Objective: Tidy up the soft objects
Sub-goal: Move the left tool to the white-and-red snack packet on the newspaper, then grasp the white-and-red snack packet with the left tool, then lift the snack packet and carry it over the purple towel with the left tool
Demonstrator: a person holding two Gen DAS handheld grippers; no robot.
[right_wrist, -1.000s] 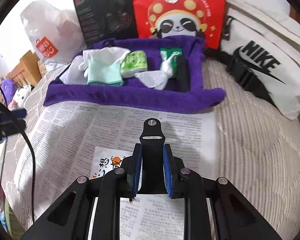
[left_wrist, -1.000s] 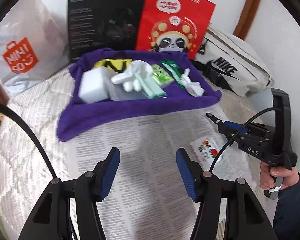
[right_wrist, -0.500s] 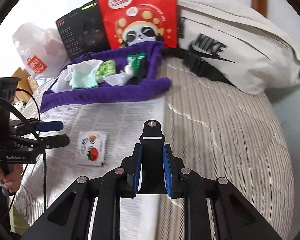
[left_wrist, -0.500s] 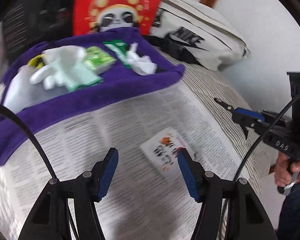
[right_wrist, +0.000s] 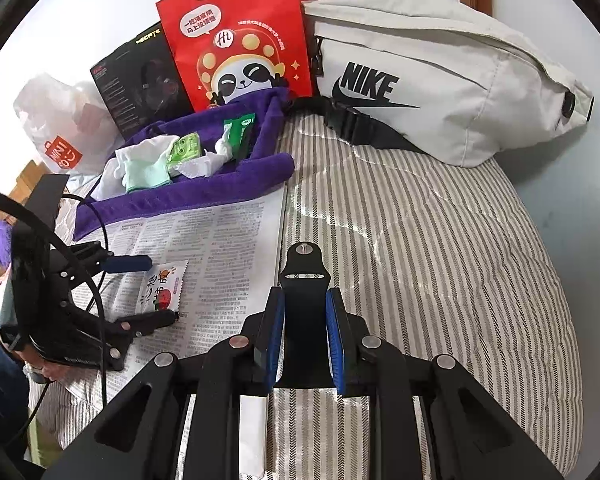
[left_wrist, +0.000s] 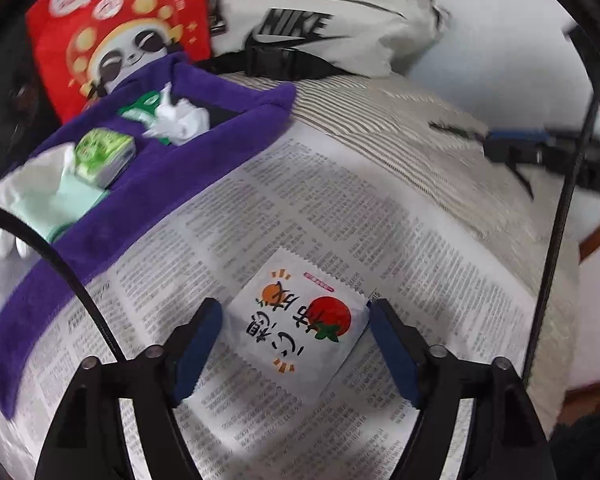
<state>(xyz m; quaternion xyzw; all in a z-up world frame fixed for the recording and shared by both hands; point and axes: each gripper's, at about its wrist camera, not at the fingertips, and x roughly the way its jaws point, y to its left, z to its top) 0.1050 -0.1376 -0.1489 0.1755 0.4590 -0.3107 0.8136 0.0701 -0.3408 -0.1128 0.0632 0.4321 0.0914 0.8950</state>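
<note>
Most of the sorting looks done: the purple cloth tray (right_wrist: 204, 188), in the upper left of the right wrist view, already holds white gloves (right_wrist: 140, 156), a mint-green cloth (right_wrist: 146, 174), a green tissue pack (right_wrist: 184, 148), a crumpled white tissue (right_wrist: 204, 166) and a dark green packet (right_wrist: 240, 128). One soft item seems to be left outside it, a white sachet (left_wrist: 300, 320) printed with an orange and a tomato, lying flat on the newspaper (left_wrist: 340, 216) spread over the striped bed (right_wrist: 420, 240). In the lower centre of the left wrist view the left claw (left_wrist: 294, 338) is spread wide with one blue pad on either side of the sachet, close to its edges; blur makes it hard to say whether either pad touches it yet. So the sachet is framed but not gripped, and it remains to close on it, lift it and set it in the tray. The right claw (right_wrist: 303, 342), low in its own view, stands narrow with only its own black centre piece between the pads, holding nothing over the bare bedding. A red panda bag (right_wrist: 236, 40) and a white Nike bag (right_wrist: 440, 80) stand behind the tray.
</note>
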